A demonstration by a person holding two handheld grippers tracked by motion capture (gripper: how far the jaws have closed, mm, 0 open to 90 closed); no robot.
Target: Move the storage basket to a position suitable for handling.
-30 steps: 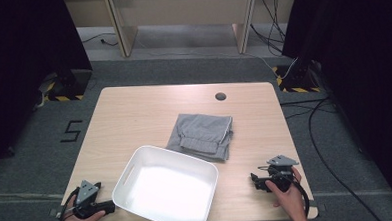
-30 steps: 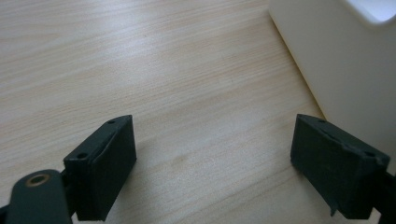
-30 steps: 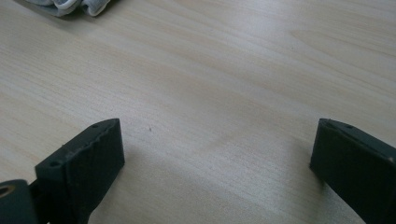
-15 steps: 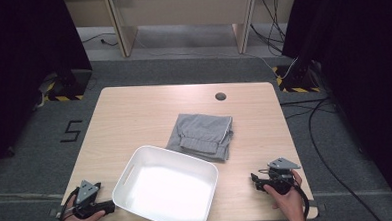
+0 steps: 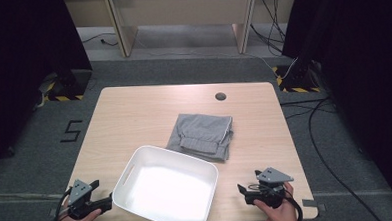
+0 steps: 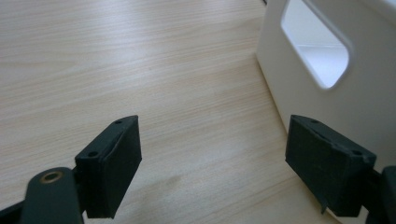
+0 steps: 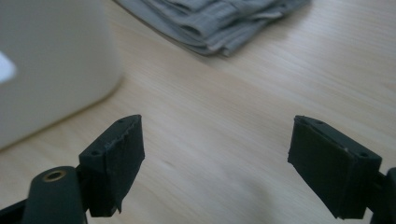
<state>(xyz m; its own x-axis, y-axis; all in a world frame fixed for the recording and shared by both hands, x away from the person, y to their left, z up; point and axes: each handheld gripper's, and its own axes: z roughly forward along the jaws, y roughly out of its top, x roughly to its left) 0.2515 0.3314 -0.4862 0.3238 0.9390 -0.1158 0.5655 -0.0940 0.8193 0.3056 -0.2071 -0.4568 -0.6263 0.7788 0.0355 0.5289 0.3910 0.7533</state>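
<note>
Right tongs (image 5: 243, 190) — spread, empty — have shifted toward the folded grey garment (image 5: 203, 135); left tongs (image 5: 108, 202), narrowing slightly yet spread, wait beside the white bin (image 5: 136, 167) — pickup likely next.

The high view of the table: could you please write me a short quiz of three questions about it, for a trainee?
1. True or false: the folded grey cloth garment lies inside the white rectangular plastic tub.
2. Which thing is nearest to the left tool? A) the tub B) the garment C) the small dark round hole in the light wooden table
3. Fill in: both the left tool and the right tool have their jaws ____, with nothing between them.

Key: 1 false, it lies on the table just behind the tub; 2 A; 3 open.
</note>
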